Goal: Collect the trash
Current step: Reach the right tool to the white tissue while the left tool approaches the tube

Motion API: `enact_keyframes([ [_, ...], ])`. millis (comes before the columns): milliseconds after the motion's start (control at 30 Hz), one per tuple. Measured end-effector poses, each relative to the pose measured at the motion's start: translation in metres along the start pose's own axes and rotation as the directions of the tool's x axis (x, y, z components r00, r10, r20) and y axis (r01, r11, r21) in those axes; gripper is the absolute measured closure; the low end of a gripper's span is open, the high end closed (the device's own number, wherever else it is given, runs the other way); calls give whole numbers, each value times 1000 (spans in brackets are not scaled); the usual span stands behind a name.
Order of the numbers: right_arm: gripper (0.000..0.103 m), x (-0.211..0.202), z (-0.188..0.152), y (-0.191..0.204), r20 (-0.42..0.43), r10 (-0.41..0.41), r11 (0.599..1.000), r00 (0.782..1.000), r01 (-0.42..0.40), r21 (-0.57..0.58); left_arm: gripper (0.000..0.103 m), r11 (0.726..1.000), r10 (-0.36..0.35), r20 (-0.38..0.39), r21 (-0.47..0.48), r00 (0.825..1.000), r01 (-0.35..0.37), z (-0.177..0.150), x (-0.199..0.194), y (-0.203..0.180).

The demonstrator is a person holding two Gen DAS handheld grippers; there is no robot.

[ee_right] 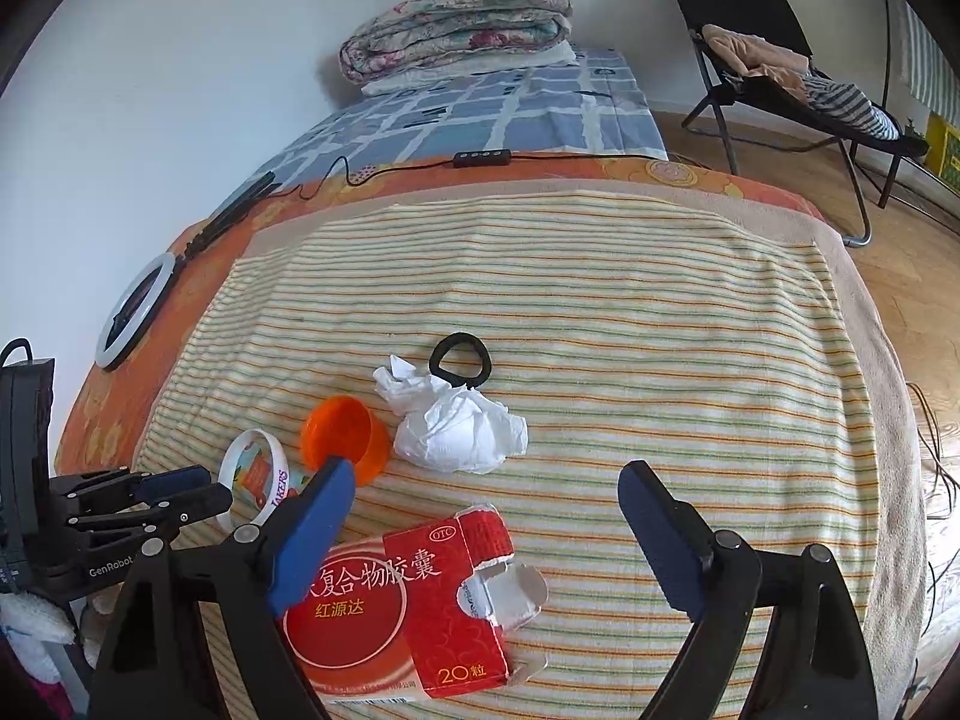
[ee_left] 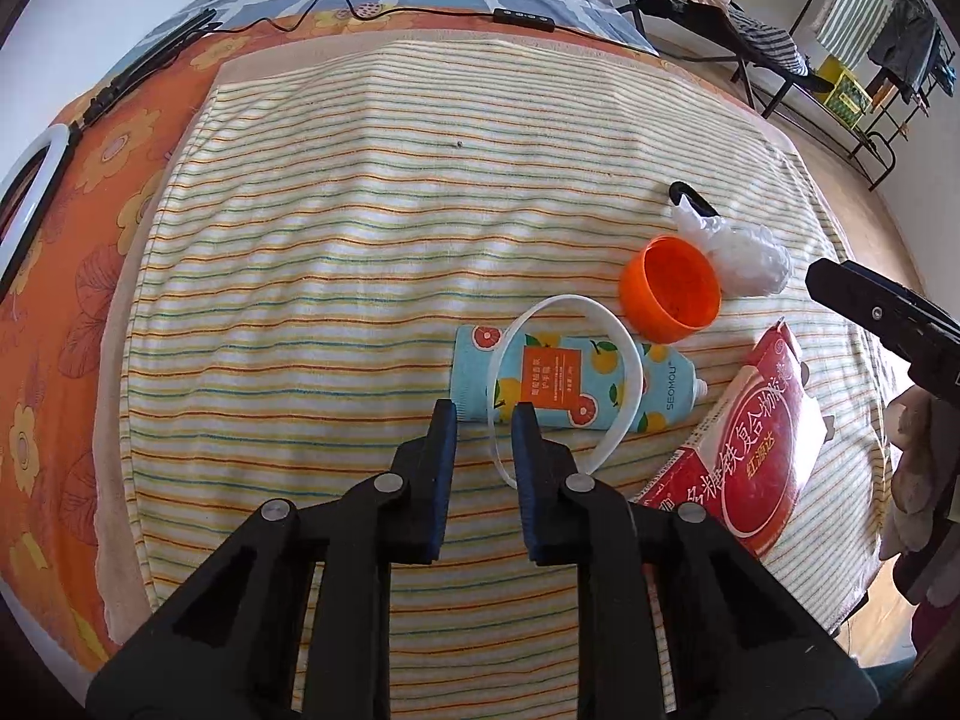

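On the striped towel point(ee_left: 360, 228) lie a red medicine box point(ee_right: 420, 606) with a torn flap, a crumpled white tissue point(ee_right: 462, 429), an orange cap point(ee_right: 345, 438), a fruit-print tube point(ee_left: 570, 387) and a white wristband point(ee_left: 564, 360) lying over the tube. My left gripper point(ee_left: 485, 414) is partly open, its right finger inside the wristband's near loop, gripping nothing. My right gripper point(ee_right: 486, 480) is wide open just above the red box point(ee_left: 756, 444), empty. The left gripper also shows at the left of the right wrist view point(ee_right: 174, 486).
A black hair tie point(ee_right: 459, 360) lies behind the tissue. A ring light point(ee_right: 135, 312) and its cable with remote point(ee_right: 480, 157) lie on the orange floral cover at the left and back. A folded quilt point(ee_right: 456, 24) sits far back. A folding chair point(ee_right: 780, 78) stands at the right on the wooden floor.
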State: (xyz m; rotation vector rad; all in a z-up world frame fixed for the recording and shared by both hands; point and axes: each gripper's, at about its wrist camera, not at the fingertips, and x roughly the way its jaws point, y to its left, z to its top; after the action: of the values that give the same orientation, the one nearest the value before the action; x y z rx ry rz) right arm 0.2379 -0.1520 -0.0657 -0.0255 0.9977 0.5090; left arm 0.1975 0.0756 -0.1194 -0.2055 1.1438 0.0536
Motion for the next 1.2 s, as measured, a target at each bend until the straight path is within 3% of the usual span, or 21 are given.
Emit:
enact_keyframes([
  [200, 14, 22, 7, 3, -12, -24, 1000, 1000, 23, -12, 97, 1000, 5, 27, 29, 1000, -6, 2, 3, -3],
  [433, 25, 40, 12, 5, -32, -10, 1000, 999, 9, -17, 100, 999, 3, 40, 36, 999, -5, 0, -1, -2],
  [633, 58, 51, 9, 6, -69, 42, 999, 997, -42, -6, 102, 999, -7, 58, 32, 998, 5, -3, -7, 3],
  [667, 68, 50, 9, 5, -67, 58, 998, 996, -58, 1, 102, 999, -5, 62, 34, 998, 3, -3, -8, 3],
  [967, 75, 26, 9, 7, -11, 75, 997, 997, -75, -9, 102, 1000, 4, 94, 23, 996, -7, -5, -19, 8],
  [1033, 75, 19, 9, 8, 0, 72, 997, 997, -72, -18, 93, 1000, -19, 67, -14, 998, 20, -2, -18, 11],
  [1100, 75, 13, 8, 9, 7, 74, 997, 997, -74, -28, 70, 1000, -19, 80, -11, 997, 20, 1, -18, 9],
  [1200, 75, 6, 5, 11, 10, 81, 996, 997, -80, -41, 66, 1000, 7, 84, 23, 996, -9, 4, -11, 0],
])
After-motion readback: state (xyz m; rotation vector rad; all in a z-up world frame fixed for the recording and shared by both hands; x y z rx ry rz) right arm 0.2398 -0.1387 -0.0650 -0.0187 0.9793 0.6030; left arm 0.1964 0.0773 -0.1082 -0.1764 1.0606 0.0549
